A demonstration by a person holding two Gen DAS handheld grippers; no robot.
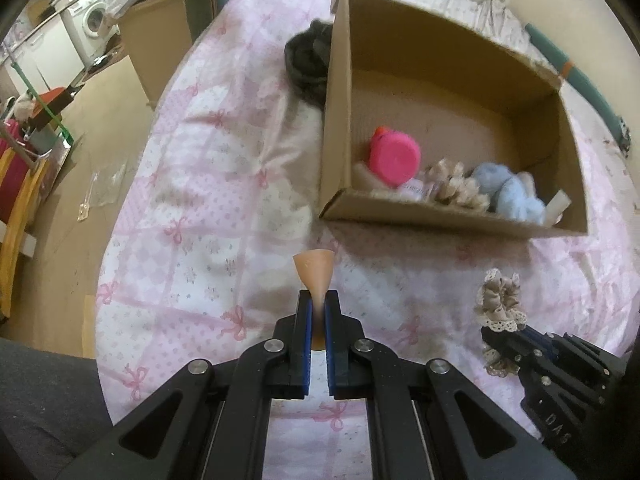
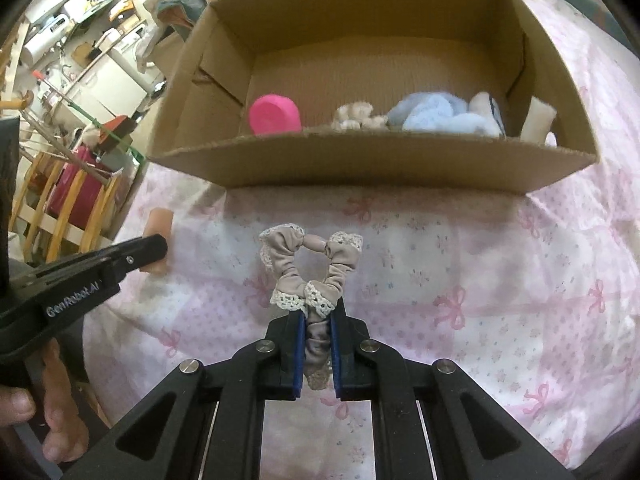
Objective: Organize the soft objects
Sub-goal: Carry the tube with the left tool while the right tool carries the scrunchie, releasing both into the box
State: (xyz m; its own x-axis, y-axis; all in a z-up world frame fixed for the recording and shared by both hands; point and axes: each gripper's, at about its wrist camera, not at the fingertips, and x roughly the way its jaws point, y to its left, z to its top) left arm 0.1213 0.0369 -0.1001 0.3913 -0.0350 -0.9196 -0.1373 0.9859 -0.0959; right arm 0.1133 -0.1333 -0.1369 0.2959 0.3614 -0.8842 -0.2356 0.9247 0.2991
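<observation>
My left gripper (image 1: 319,300) is shut on a peach makeup sponge (image 1: 314,270), held above the pink bedspread in front of the cardboard box (image 1: 440,222). My right gripper (image 2: 319,318) is shut on a beige lace-trimmed scrunchie (image 2: 308,264), also held short of the box (image 2: 360,164). In the left wrist view the scrunchie (image 1: 500,300) and right gripper (image 1: 516,338) sit at lower right. The right wrist view shows the left gripper (image 2: 154,248) with the sponge (image 2: 160,220) at left. Inside the box lie a pink round puff (image 1: 394,158), a beige scrunchie (image 1: 452,184), a blue fluffy item (image 1: 506,190) and white pieces.
A black furry item (image 1: 308,64) lies on the bed behind the box's left wall. The bed's left edge drops to the floor, where a wooden rack (image 2: 72,200), a washing machine (image 1: 90,20) and clutter stand. A wall and teal bar (image 1: 560,68) lie beyond the box.
</observation>
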